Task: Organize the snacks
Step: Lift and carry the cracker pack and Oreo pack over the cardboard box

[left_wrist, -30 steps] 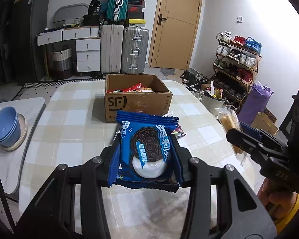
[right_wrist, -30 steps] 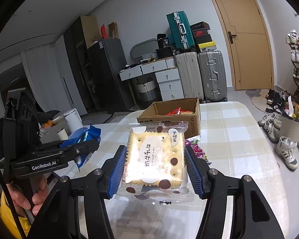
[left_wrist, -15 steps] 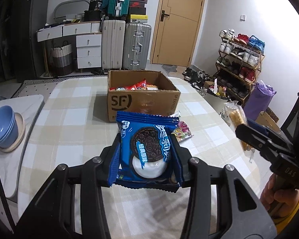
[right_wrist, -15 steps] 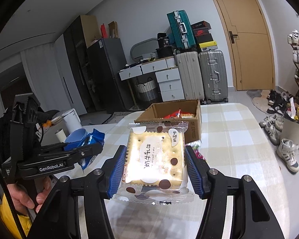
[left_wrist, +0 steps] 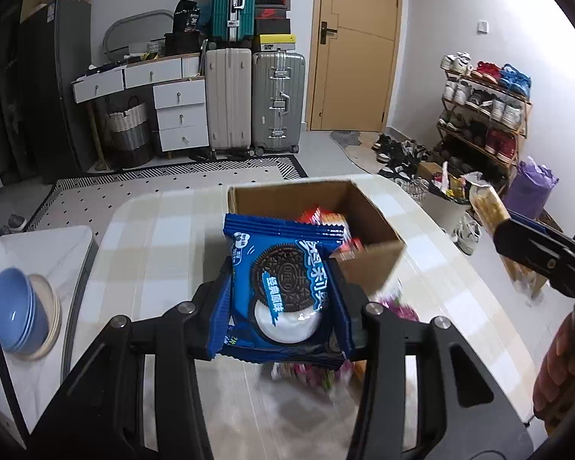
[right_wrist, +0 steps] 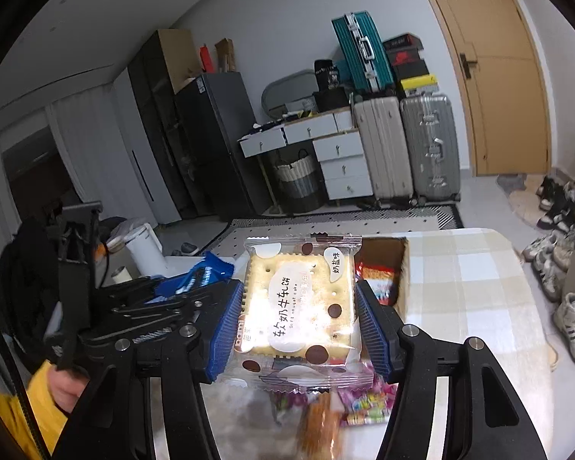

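Both hands tilted downward near the cardboard box [left_wrist: 368, 268], left gripper [left_wrist: 283, 299] clenching the blue cookie packet [left_wrist: 283, 291], right gripper [right_wrist: 299, 318] the cracker packet [right_wrist: 299, 299]; only the left view showed blue bowls [left_wrist: 15, 314].

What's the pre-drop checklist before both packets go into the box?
1. Left gripper clamped on the blue Oreo packet: ok.
2. Right gripper clamped on the nougat cracker packet: ok.
3. Cardboard box open on top: ok.
4. Room inside the box: ok; red snack packs lie low in it.
5. Packets fully above the opening: cannot tell.
6. Loose snacks on the table still to collect: not ok.
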Demonstrator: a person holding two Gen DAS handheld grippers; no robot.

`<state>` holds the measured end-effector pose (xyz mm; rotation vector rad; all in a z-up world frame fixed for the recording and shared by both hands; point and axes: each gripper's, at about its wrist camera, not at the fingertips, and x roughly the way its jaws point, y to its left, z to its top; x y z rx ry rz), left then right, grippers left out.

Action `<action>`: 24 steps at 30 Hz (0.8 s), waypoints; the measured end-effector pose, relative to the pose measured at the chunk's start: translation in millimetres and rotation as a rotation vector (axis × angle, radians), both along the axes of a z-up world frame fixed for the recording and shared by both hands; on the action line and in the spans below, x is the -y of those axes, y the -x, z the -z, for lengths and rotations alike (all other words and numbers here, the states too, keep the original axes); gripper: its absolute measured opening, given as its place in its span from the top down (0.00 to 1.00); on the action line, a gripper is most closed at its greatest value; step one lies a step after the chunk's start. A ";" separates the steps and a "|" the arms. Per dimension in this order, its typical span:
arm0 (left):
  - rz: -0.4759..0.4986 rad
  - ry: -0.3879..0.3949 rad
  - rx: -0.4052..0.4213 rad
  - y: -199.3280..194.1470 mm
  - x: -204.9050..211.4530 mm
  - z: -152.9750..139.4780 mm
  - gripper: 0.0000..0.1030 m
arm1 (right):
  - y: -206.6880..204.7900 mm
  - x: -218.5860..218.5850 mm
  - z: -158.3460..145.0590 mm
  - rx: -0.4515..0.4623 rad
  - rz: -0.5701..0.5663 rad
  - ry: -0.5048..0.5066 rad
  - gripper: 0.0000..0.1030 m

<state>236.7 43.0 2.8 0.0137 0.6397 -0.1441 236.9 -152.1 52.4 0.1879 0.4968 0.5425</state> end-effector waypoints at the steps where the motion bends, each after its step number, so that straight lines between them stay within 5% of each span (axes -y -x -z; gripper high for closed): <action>1: 0.000 -0.001 -0.001 -11.7 1.0 -2.4 0.60 | -9.3 -0.4 -3.4 -0.005 -0.001 -0.003 0.43; 11: 0.027 0.039 -0.115 -144.0 5.2 6.0 0.60 | -111.8 -15.4 -13.4 -0.066 -0.006 0.040 0.43; 24: 0.094 0.015 -0.211 -256.7 28.2 53.0 0.60 | -195.5 -28.8 34.1 -0.196 -0.023 0.098 0.43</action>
